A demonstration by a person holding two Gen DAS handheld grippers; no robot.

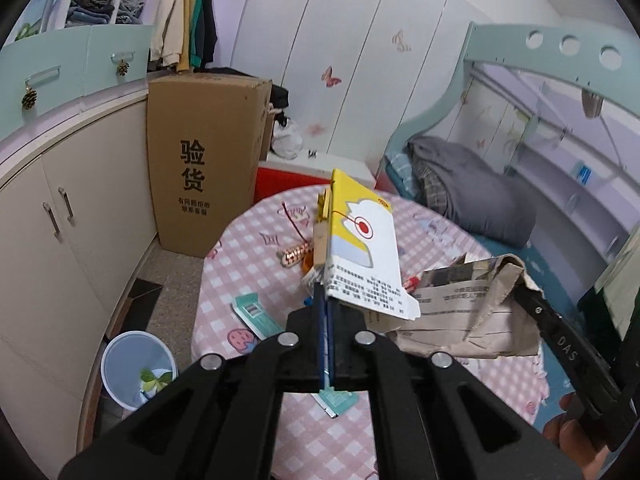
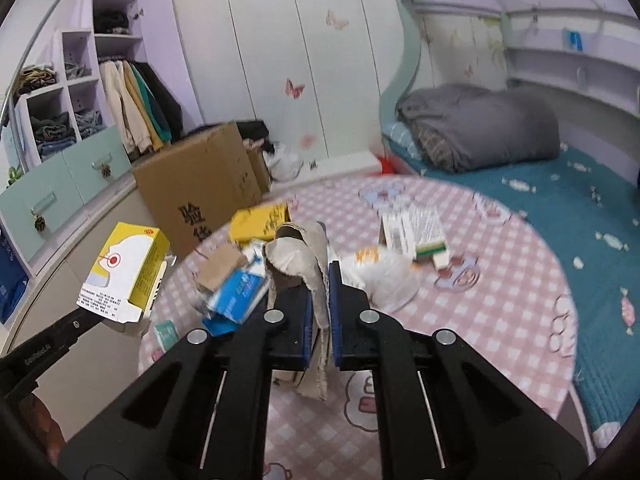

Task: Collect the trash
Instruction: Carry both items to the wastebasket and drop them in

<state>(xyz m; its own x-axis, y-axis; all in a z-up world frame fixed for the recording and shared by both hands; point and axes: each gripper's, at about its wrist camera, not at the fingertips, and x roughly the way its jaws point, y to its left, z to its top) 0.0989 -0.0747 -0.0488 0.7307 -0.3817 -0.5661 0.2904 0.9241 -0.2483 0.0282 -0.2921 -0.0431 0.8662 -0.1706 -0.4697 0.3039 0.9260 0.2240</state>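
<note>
My left gripper [image 1: 327, 300] is shut on a yellow and white medicine box [image 1: 360, 240], held upright above the pink checked table [image 1: 248, 264]. The box also shows at the left of the right wrist view [image 2: 124, 268]. My right gripper [image 2: 320, 292] is shut on a torn piece of brown cardboard packaging [image 2: 304, 256], which also shows to the right in the left wrist view [image 1: 460, 308]. More trash lies on the table: a teal wrapper [image 1: 254, 314], a red-gold wrapper [image 1: 294, 254], a blue and white packet [image 2: 236, 292], a yellow box [image 2: 260, 222], a plastic bag [image 2: 384, 276].
A white bin [image 1: 136, 368] with green scraps stands on the floor left of the table. A tall cardboard box [image 1: 204, 160] stands beside the cream cabinets [image 1: 60, 240]. A bed with grey bedding [image 2: 480, 128] lies behind and right of the table.
</note>
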